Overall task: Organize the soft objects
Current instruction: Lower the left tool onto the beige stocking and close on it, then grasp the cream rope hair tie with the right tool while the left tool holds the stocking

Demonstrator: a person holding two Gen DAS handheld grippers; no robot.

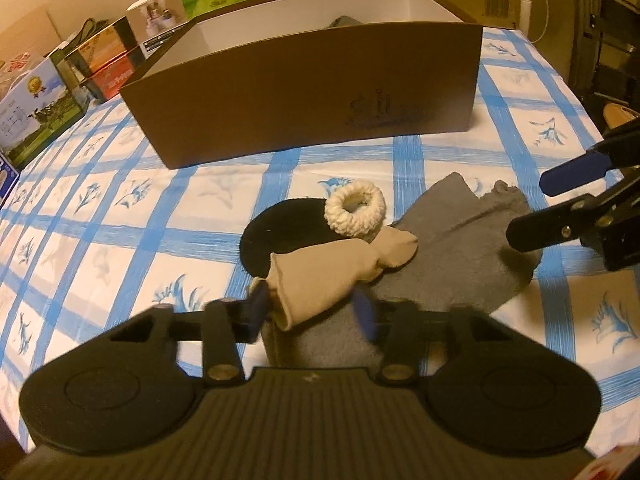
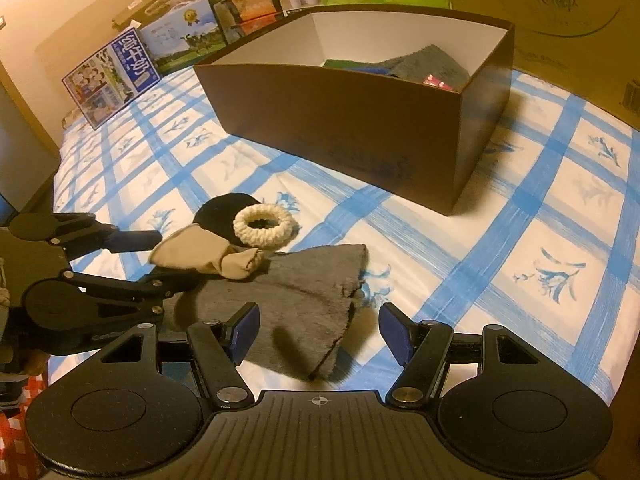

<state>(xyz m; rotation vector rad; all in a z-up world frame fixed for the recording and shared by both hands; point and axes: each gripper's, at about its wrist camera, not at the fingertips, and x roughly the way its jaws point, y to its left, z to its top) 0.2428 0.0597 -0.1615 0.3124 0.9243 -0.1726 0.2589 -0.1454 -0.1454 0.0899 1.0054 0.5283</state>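
A beige sock [image 1: 328, 270] [image 2: 192, 254] lies across a black round piece [image 1: 276, 236] [image 2: 222, 210] and a grey cloth [image 1: 452, 248] [image 2: 308, 292] on the blue-checked tablecloth. A cream knitted ring [image 1: 355, 209] [image 2: 263, 226] rests on the black piece, touching the sock's knotted end. My left gripper [image 1: 310, 310] [image 2: 160, 258] has its blue pads pressed on the sock's open end. My right gripper [image 2: 316, 332] [image 1: 536, 208] stands open just above the grey cloth's near edge, with nothing held.
A brown open box [image 1: 312, 92] [image 2: 360, 128] stands behind the pile, with grey, green and red soft things [image 2: 428, 66] inside. Printed cartons [image 2: 112, 76] [image 1: 36, 108] line the far left edge. Large cardboard boxes [image 2: 560, 8] stand behind at right.
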